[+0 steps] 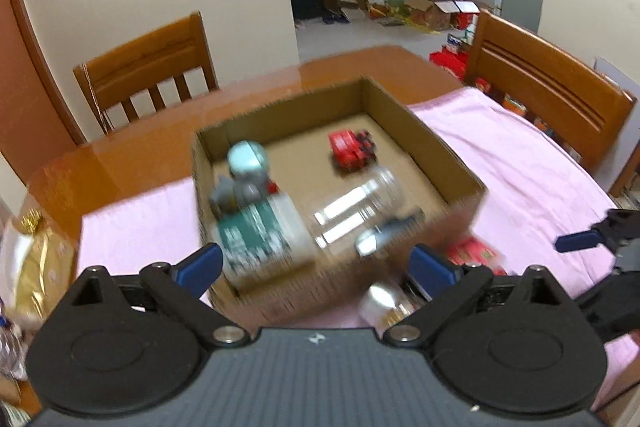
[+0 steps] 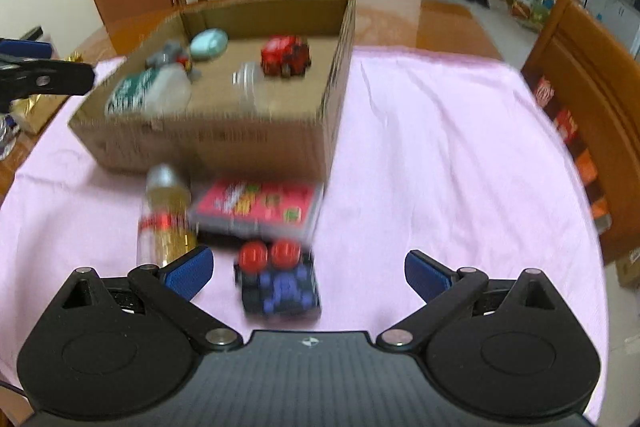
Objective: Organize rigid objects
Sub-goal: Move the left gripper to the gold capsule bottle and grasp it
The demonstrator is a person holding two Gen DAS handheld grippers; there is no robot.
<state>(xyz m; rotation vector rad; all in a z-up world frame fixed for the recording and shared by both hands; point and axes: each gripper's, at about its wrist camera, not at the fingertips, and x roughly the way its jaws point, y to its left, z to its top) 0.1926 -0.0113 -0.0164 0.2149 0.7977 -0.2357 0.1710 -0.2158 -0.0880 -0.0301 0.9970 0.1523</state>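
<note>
An open cardboard box (image 1: 424, 131) (image 2: 336, 67) sits on a pink cloth (image 2: 440, 155). Inside lie a red toy car (image 1: 352, 149) (image 2: 286, 55), a clear jar (image 1: 356, 211) (image 2: 248, 79), a green-labelled white bottle (image 1: 264, 239) (image 2: 148, 91), a grey toy with a pale blue egg shape (image 1: 246, 167) (image 2: 208, 43). In front of the box lie a golden bottle (image 2: 166, 215) (image 1: 384, 301), a red card box (image 2: 260, 207) (image 1: 476, 251) and a blue-black toy car (image 2: 280, 283). My left gripper (image 1: 316, 267) is open above the box's near wall. My right gripper (image 2: 308, 271) is open around the toy car.
Wooden chairs stand at the far left (image 1: 148, 67) and the right (image 1: 552, 95) (image 2: 588, 75). A gold bag (image 1: 36, 263) lies at the table's left edge. The bare wooden table (image 1: 140, 151) shows beyond the cloth. The other gripper shows at the right edge (image 1: 592, 239).
</note>
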